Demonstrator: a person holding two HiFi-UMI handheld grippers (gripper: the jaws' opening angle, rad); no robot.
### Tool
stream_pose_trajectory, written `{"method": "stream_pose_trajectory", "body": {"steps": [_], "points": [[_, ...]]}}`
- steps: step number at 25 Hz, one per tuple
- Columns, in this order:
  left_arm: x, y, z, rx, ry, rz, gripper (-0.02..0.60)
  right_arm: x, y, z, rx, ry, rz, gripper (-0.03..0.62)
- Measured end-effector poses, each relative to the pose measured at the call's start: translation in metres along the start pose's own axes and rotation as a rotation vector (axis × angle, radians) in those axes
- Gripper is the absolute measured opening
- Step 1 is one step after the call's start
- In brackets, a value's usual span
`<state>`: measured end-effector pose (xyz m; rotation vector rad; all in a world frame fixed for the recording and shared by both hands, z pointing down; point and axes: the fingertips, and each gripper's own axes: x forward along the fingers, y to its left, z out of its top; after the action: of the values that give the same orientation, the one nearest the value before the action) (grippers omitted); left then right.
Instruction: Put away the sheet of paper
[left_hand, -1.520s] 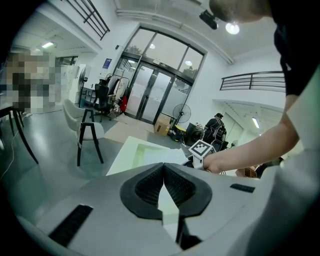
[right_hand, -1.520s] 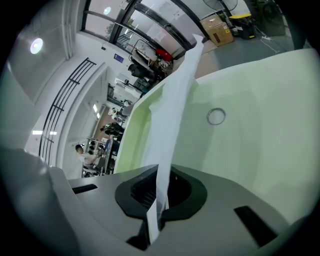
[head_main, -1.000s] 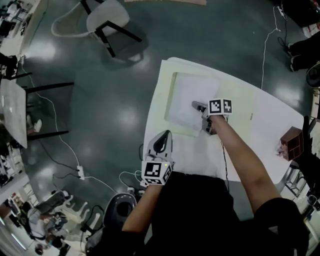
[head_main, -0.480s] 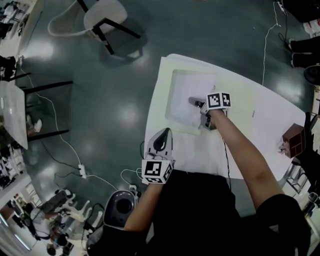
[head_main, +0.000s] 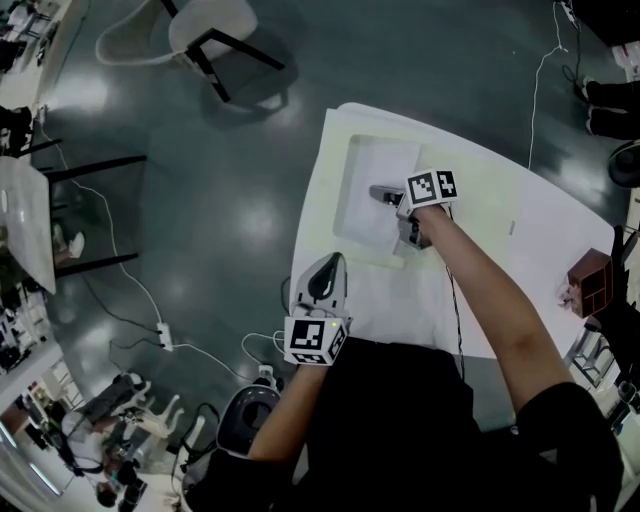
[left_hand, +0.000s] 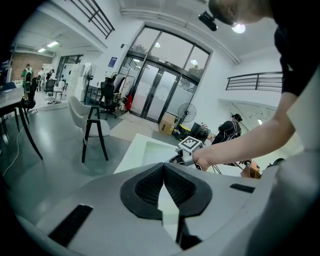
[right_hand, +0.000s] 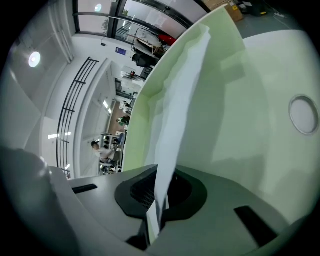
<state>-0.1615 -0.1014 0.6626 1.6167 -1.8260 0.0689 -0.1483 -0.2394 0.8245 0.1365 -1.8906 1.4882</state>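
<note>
The white table (head_main: 545, 225) fills the middle of the floor, its near edge hidden behind the person's dark torso and right forearm. A pale green mat (head_main: 480, 200) lies on its far left part. The sheet of paper (head_main: 370, 190) rests over the mat's left half. From above it is hard to say how much of it lies flat, though along the right gripper's jaws it rises edge-on and seems lifted off the mat.

The right gripper (head_main: 385, 193) is clamped on the sheet's near-right edge, and the paper runs straight between its pads. That pinched edge is covered by the tool in the head view. The left gripper (head_main: 322, 275) hangs at the table's near left edge, well apart from the sheet, its jaws pressed together on nothing.

A small brown box (head_main: 590, 283) sits near the table's right end.
</note>
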Motion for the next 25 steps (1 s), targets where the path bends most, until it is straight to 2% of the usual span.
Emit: {"method": "stream_pose_trajectory", "body": {"steps": [10,12,15,18,25], "points": [[-0.007,-0.002,0.002,0.018,-0.01,0.016,0.003,0.01,0.016,0.009,0.01,0.003,0.077,0.007],[-0.01,-0.001,0.003,0.02,-0.014,0.024,0.003,0.008,0.018,0.008,0.021,-0.002,0.086,0.075],[-0.015,-0.005,0.007,0.009,-0.032,0.021,0.003,-0.003,0.018,0.009,0.02,-0.03,0.067,0.135],[-0.024,-0.012,0.014,0.034,-0.053,0.012,0.003,-0.017,0.017,0.01,-0.001,-0.063,0.031,0.199],[-0.04,-0.048,0.018,0.067,-0.091,-0.012,0.003,-0.09,-0.004,0.008,-0.031,-0.157,-0.037,0.218]]}}
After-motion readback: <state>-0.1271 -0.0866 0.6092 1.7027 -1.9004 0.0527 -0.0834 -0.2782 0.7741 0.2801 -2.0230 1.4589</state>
